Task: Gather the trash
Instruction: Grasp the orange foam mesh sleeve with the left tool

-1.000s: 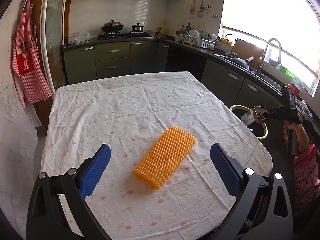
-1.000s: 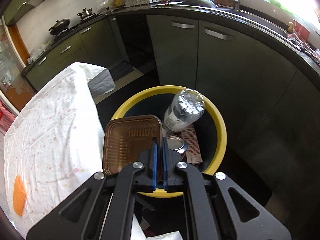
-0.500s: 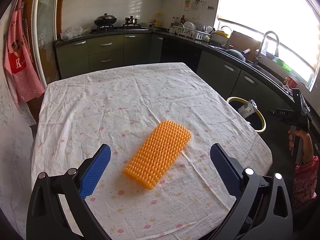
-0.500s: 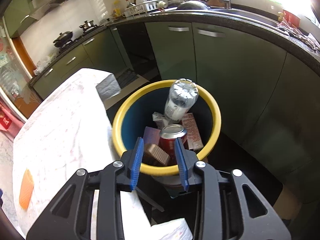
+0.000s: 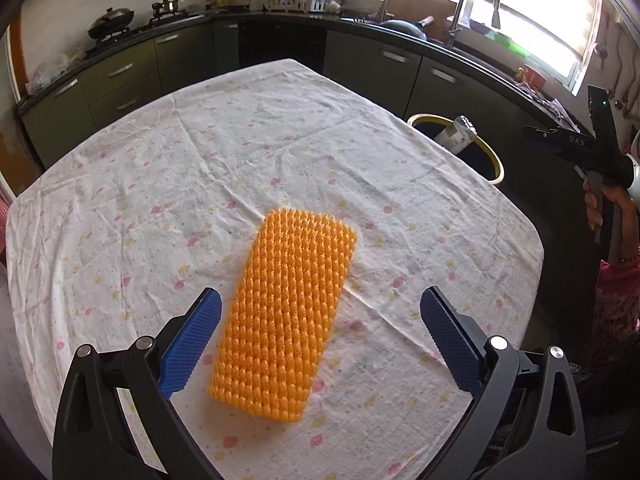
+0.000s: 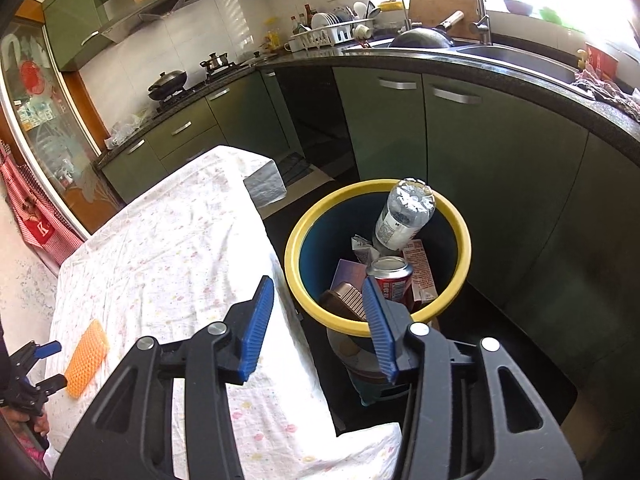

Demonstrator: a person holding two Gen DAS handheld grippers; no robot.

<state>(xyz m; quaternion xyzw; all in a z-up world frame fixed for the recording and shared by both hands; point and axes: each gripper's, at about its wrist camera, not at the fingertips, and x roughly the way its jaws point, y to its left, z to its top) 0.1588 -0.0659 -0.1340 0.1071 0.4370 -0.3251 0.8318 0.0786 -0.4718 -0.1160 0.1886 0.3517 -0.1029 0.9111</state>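
Note:
An orange bumpy foam sleeve (image 5: 286, 312) lies flat on the flowered tablecloth (image 5: 240, 152). My left gripper (image 5: 320, 340) hovers low over its near end, open wide, blue pads either side of it and not touching. The sleeve (image 6: 86, 358) also shows far left in the right wrist view with the left gripper (image 6: 50, 364) around it. My right gripper (image 6: 318, 316) is beside the yellow-rimmed blue bin (image 6: 460, 236), jaws opening, nothing between them. In the bin lie a brown tray (image 6: 346, 298), a red can (image 6: 390, 276) and a clear bottle (image 6: 404, 216). From the left wrist view, the bin (image 5: 494, 164) stands beyond the table's right corner.
Dark green cabinets (image 6: 460, 140) and a black counter with a sink (image 6: 516, 56) curve behind the bin. A hand (image 5: 612, 208) holds the right gripper's handle at the far right. A red checked apron (image 6: 32, 208) hangs at the left.
The right gripper opened and let the brown tray drop into the bin, then drew back from it. The left gripper came down closer over the orange sleeve.

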